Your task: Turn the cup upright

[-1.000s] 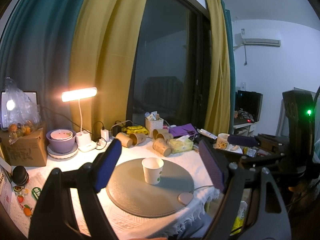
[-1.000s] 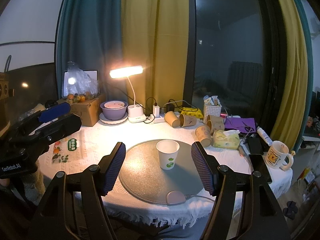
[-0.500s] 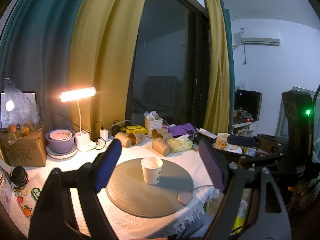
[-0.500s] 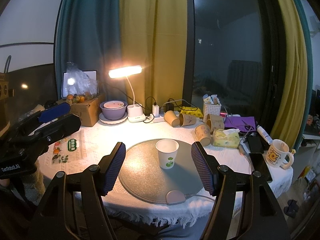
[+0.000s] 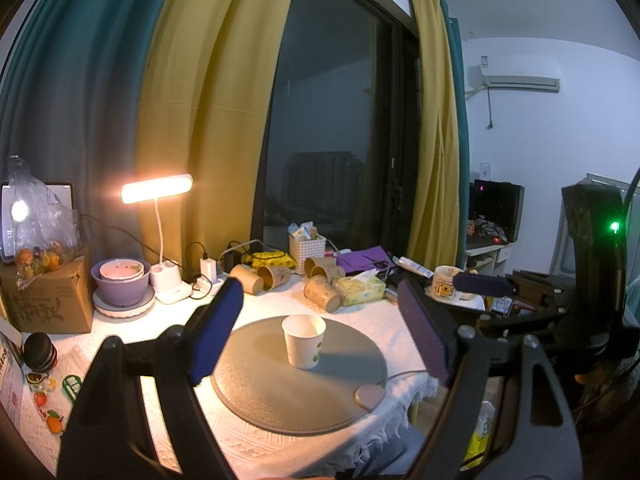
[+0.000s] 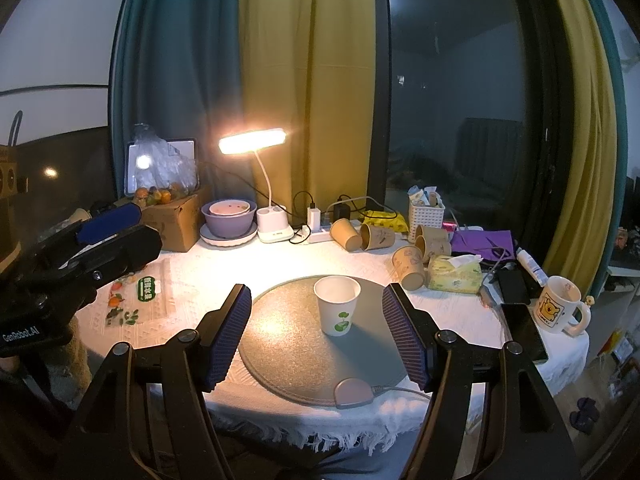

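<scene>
A white paper cup (image 5: 304,340) with a green leaf print stands upright, mouth up, on a round grey mat (image 5: 298,384). It also shows in the right wrist view (image 6: 337,310), on the same mat (image 6: 296,344). My left gripper (image 5: 320,336) is open and empty, held back from the table's near edge with the cup seen between its fingers. My right gripper (image 6: 318,336) is open and empty, also pulled back and framing the cup. Each gripper shows at the other view's edge, the right one (image 5: 480,284) and the left one (image 6: 108,228).
Several brown paper cups (image 6: 362,234) lie on their sides at the back, near a tissue pack (image 6: 454,274). A lit desk lamp (image 6: 256,144), purple bowl (image 6: 228,216), cardboard box (image 6: 176,220), bear mug (image 6: 558,310), phone (image 6: 524,332) and white basket (image 6: 426,210) crowd the table rim.
Both views have tilted slightly upward and drawn back a little; the table sits lower in each. The cup has not moved and both grippers have stayed open.
</scene>
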